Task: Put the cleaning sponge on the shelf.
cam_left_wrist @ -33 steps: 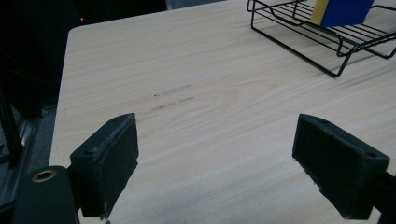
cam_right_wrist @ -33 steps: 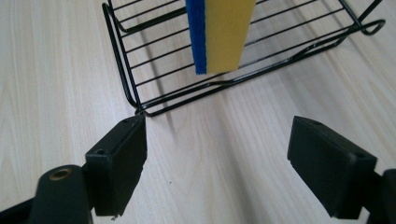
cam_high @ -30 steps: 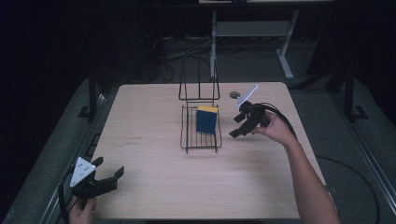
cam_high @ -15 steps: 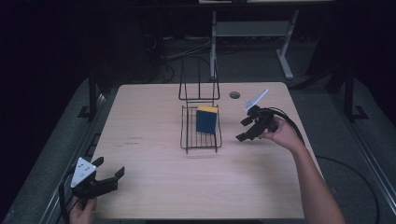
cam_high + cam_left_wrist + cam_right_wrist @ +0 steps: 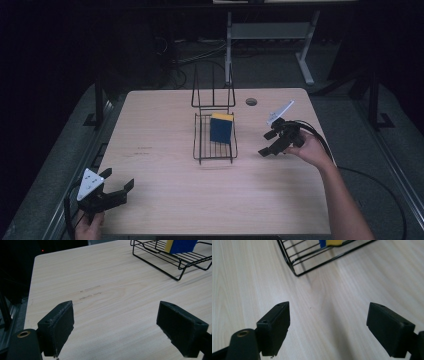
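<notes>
Just left of the right tool [image 5: 270, 143], near but apart, sits the black wire rack [image 5: 215, 145] on the desk [image 5: 165, 125]. Right tool jaws are spread wide, nothing between them, tips pointing down-left toward the rack's near right corner. Person's right hand [image 5: 307, 149] holds it from behind, and its grey three-cornered plate [image 5: 280, 112] is tilted up and away from the rack.

Ahead of the right tool [image 5: 328, 322] in the right gripper view: bare wood between the jaws, rack corner [image 5: 297, 272] beyond them at upper left, not touching. A sliver of the blue-and-yellow sponge [image 5: 329, 242] shows at the top edge, inside the rack.

The sponge [image 5: 220, 128] stands on edge in the rack's far right part, yellow layer up, blue face toward the camera. It leans at or near the rack's upright back section [image 5: 213, 92]; can't tell if it touches.

Left tool [image 5: 114, 188] is well apart from the rack, at the near left corner of the desk, held by the left hand [image 5: 89, 229]. Jaws wide open, empty. In the left gripper view the left tool [image 5: 115, 325] looks across bare desk, with the rack [image 5: 180, 262] far ahead at upper right and the sponge [image 5: 181, 245] in it. Faint scuff marks [image 5: 90, 291] lie on the wood ahead of the jaws.

A small dark round spot [image 5: 251, 101] sits on the desk beyond the right tool, near the far edge.
</notes>
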